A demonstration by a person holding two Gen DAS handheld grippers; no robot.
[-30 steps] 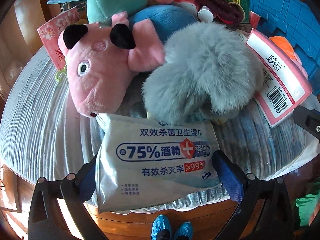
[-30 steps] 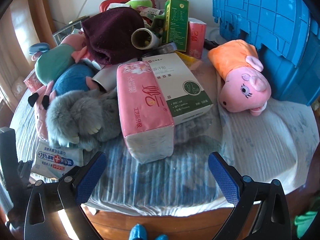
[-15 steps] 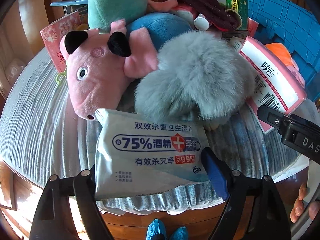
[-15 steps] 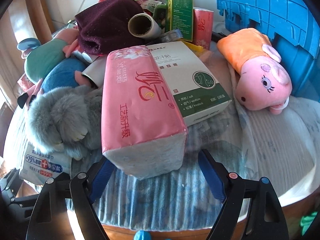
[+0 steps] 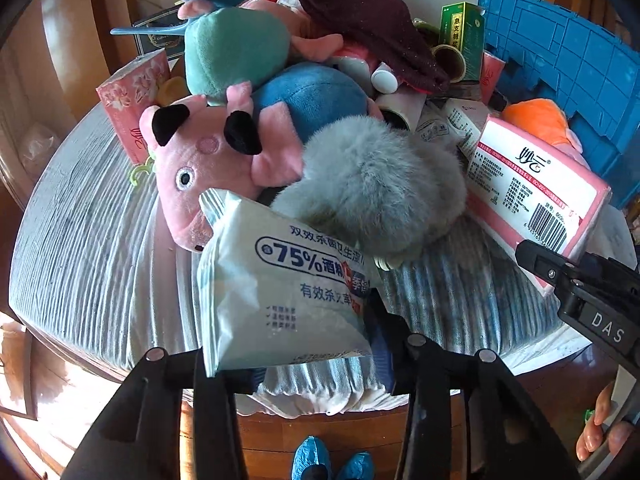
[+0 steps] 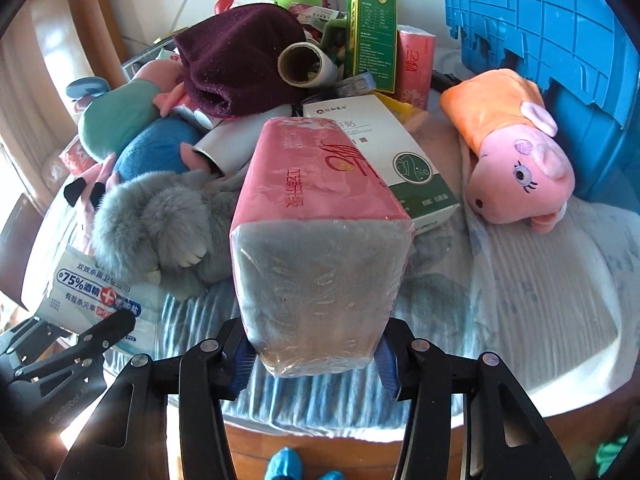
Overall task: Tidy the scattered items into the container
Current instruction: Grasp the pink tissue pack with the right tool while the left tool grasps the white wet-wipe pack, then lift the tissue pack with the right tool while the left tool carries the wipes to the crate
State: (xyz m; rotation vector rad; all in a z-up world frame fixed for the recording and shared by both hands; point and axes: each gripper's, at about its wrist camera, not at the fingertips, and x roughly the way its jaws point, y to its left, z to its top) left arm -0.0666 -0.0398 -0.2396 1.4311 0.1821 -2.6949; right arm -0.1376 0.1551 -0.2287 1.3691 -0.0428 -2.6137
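Since a second ago both sets of jaws have been drawn in from wide open, and the wet-wipe pack (image 5: 280,280) has been tipped up off the striped cloth (image 5: 100,248) at its far end. The left gripper (image 5: 296,364) is seen closing on the near edge of that pack, its pads against the soft wrapper, which is already creased by the squeeze. The right gripper (image 6: 316,360) is likewise closing on the near end of the pink tissue pack (image 6: 320,220), which is pinched between the blue pads and angled upward over the white box (image 6: 400,152). The blue crate (image 6: 560,40), judged to be the container, stands at the far right of the table, beyond the orange-dressed pig toy (image 6: 516,148).

For a clean lift, both squeezes should be finished before anything is raised further, since each pack is held only at one end and is likely to sag or swing. The wipes should be carried clear of the grey furry toy (image 5: 376,184), which touches the pack's upper edge, so that it is not dragged along.
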